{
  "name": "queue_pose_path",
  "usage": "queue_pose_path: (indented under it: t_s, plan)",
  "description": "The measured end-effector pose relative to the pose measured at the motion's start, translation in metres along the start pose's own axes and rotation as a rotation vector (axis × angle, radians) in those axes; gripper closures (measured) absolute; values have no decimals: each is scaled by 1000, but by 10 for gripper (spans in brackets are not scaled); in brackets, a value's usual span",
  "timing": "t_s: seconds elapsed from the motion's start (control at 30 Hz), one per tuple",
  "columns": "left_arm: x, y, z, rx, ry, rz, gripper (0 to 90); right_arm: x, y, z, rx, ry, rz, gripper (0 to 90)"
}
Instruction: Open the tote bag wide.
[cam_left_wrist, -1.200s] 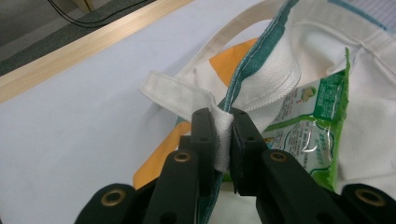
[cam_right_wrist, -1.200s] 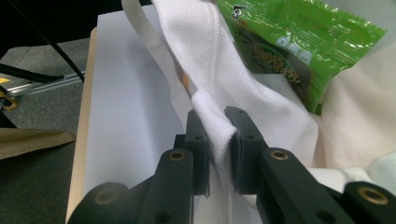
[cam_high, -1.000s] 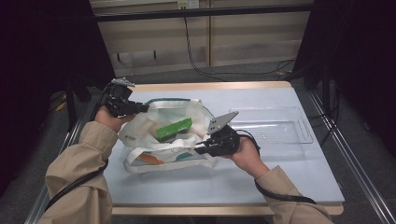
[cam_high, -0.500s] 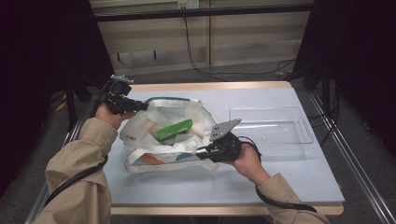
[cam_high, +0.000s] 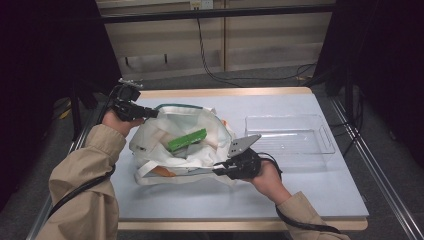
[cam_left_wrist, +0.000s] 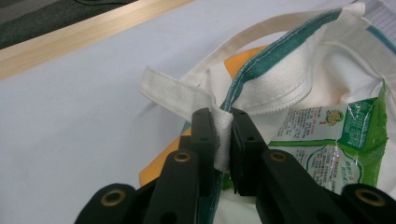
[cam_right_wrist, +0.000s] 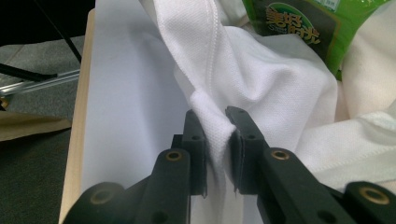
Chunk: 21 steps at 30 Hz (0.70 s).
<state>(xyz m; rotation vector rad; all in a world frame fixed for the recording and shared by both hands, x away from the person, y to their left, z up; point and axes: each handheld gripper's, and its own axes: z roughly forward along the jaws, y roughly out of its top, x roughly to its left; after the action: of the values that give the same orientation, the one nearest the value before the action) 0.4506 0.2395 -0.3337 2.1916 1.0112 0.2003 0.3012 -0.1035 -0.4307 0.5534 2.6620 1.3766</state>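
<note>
White cloth bag (cam_high: 182, 145) lies left of centre on the table (cam_high: 300, 185). Left gripper (cam_left_wrist: 223, 122) clamps its far rim, right gripper (cam_right_wrist: 215, 122) pinches near-side fabric. Mouth-opening step; next likely spread to free green packet (cam_high: 187, 139).

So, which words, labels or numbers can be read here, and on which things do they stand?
Green packet, right gripper view: large yellow Chinese characters on a dark panel, too cut off and slanted to quote with certainty.
Green packet, left gripper view: a white label with small print and a round logo, too small to read.
Bag, tray: no text.
</note>
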Motion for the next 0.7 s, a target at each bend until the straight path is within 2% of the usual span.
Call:
queue_pose_path:
  t_s: [0.1, 0.47, 0.57, 0.63, 0.7]
  plan:
    - [1, 1, 0, 10, 0, 11, 821, 1, -1, 0, -2, -2, 0, 783]
    - [3, 4, 2, 12, 8, -8, 820, 3, -7, 1, -17, -7, 8, 780]
    - [5, 5, 2, 22, 17, -2, 820, 4, -9, 1, -20, -14, 2, 780]
    - [4, 5, 3, 20, 13, -14, 820, 4, -10, 1, -26, -16, -7, 781]
    - [5, 6, 4, 30, 21, -5, 820, 4, -11, 2, -27, -18, -5, 780]
